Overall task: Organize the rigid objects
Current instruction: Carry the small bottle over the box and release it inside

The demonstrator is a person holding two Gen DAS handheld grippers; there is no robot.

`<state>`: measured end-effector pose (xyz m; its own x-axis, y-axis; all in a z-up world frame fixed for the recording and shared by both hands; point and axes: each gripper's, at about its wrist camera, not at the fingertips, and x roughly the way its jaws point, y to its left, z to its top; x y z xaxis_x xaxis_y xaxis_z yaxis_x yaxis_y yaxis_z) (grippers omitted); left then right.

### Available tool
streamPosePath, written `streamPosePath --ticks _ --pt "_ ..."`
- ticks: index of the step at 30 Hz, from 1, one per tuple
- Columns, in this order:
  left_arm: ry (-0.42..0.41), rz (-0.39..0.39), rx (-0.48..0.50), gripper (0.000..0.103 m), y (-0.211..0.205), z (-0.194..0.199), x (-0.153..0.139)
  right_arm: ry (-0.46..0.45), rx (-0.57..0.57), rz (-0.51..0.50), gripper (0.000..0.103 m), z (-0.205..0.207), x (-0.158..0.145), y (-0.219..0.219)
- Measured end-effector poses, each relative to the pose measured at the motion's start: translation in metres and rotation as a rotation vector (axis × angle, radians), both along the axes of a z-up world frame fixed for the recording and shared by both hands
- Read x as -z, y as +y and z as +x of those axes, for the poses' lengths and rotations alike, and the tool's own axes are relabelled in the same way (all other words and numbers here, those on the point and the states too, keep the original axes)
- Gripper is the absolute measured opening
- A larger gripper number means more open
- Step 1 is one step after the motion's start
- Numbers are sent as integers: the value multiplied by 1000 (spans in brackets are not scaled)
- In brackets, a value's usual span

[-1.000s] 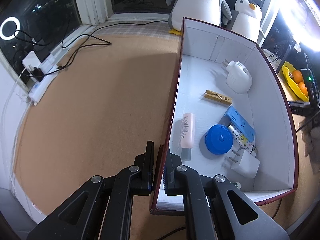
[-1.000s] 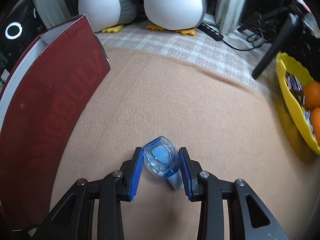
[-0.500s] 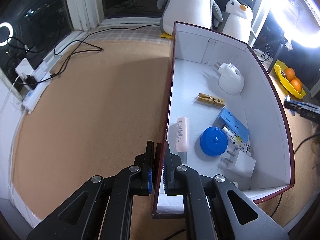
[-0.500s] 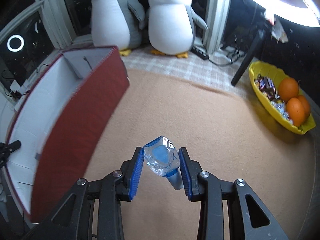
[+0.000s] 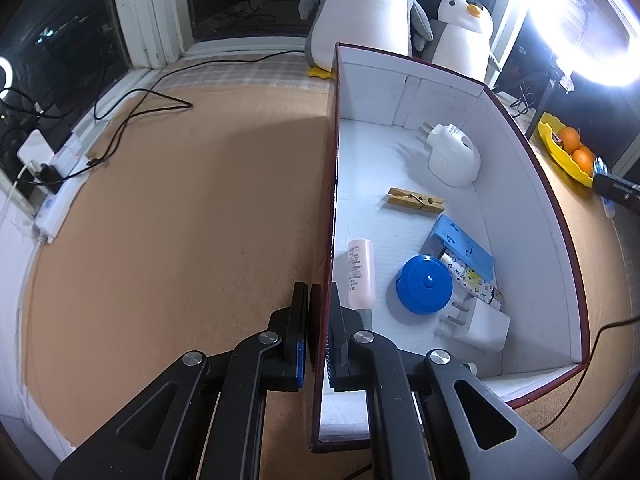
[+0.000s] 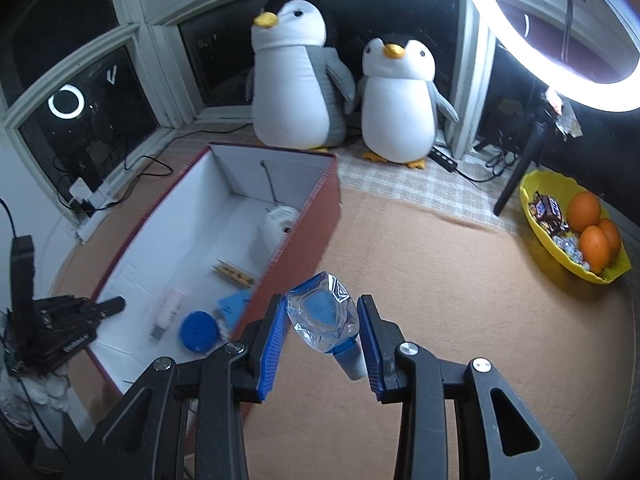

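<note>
A dark red box with a white inside [image 5: 532,184] stands on the tan table. My left gripper [image 5: 319,336] is shut on the box's left wall [image 5: 330,200] near its front corner. Inside lie a pink tube [image 5: 361,268], a blue round lid [image 5: 425,284], a blue flat piece [image 5: 464,246], a wooden clothespin [image 5: 415,199], a white round plug [image 5: 454,156] and a white charger [image 5: 482,330]. My right gripper [image 6: 323,322] is shut on a small clear plastic bottle with a blue part [image 6: 326,314], held high above the table to the right of the box [image 6: 316,224].
Two plush penguins [image 6: 296,72] stand behind the box by the window. A yellow bowl with oranges and sweets [image 6: 568,232] sits at the right. Cables and a power strip [image 5: 56,200] run along the left edge. A bright ring light [image 6: 548,28] stands at upper right.
My right gripper has risen well above the table with the bottle, and the box's inside has come into its view. My left gripper still holds the box wall.
</note>
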<state>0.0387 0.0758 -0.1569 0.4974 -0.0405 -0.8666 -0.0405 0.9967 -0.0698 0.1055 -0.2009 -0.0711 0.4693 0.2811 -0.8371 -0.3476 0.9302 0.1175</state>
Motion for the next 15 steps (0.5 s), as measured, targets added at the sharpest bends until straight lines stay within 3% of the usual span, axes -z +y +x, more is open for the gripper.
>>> streamPosePath --ticks 8,15 --pt "0 -5 8 6 0 2 1 -15 -89 49 32 -6 -14 54" --pt "2 2 15 6 -1 3 0 13 -124 46 32 -7 -3 80"
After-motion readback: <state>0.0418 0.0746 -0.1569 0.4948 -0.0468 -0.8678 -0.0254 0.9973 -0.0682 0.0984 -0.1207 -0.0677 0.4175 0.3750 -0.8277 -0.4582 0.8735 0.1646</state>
